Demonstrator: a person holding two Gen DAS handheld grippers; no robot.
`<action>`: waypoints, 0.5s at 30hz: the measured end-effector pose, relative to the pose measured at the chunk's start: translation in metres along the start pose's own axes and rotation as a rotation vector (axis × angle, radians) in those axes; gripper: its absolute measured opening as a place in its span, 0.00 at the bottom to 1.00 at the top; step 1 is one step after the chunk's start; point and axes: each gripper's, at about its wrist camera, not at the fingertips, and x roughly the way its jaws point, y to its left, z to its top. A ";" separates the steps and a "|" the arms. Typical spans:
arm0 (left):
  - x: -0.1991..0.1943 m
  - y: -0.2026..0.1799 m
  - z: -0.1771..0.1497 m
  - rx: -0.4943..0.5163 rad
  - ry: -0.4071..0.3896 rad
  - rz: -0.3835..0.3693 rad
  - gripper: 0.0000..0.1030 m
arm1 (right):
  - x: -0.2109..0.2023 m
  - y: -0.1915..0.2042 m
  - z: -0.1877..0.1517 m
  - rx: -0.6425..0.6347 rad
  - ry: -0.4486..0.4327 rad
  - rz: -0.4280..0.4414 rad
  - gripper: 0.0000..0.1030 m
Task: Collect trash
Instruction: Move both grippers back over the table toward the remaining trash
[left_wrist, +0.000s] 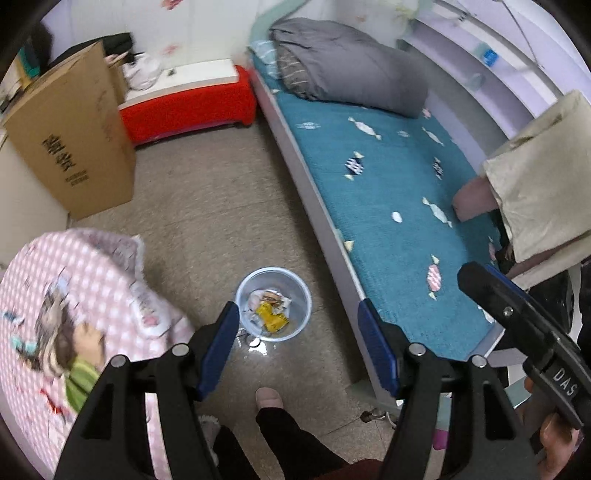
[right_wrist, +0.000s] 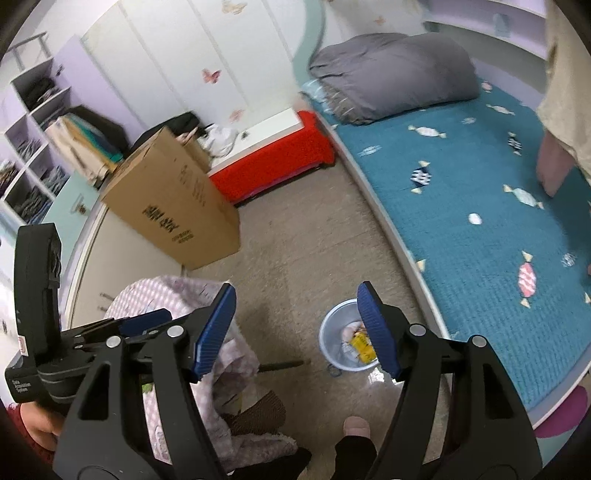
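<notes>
A small clear-blue plastic bin (left_wrist: 274, 302) stands on the floor beside the bed and also shows in the right wrist view (right_wrist: 334, 345). It holds a yellow wrapper (left_wrist: 271, 318) and pale crumpled scraps (left_wrist: 271, 295). A small pale scrap (left_wrist: 255, 345) lies on the floor just in front of the bin. My left gripper (left_wrist: 301, 332) is open and empty, held high above the bin. My right gripper (right_wrist: 297, 328) is open and empty, also high above the floor; its right finger hides part of the bin.
A teal bed (left_wrist: 391, 192) with a grey folded duvet (left_wrist: 351, 62) runs along the right. A cardboard box (left_wrist: 70, 136) and a red bench (left_wrist: 188, 105) stand at the back. A pink checked blanket (left_wrist: 74, 321) covers a seat at left. The person's foot (left_wrist: 269, 397) is below.
</notes>
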 end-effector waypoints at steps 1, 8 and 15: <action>-0.004 0.010 -0.005 -0.016 -0.002 0.008 0.64 | 0.004 0.009 -0.003 -0.013 0.009 0.011 0.66; -0.036 0.085 -0.042 -0.112 -0.024 0.060 0.64 | 0.028 0.085 -0.030 -0.097 0.071 0.075 0.66; -0.078 0.185 -0.087 -0.207 -0.053 0.123 0.64 | 0.055 0.187 -0.072 -0.180 0.142 0.142 0.66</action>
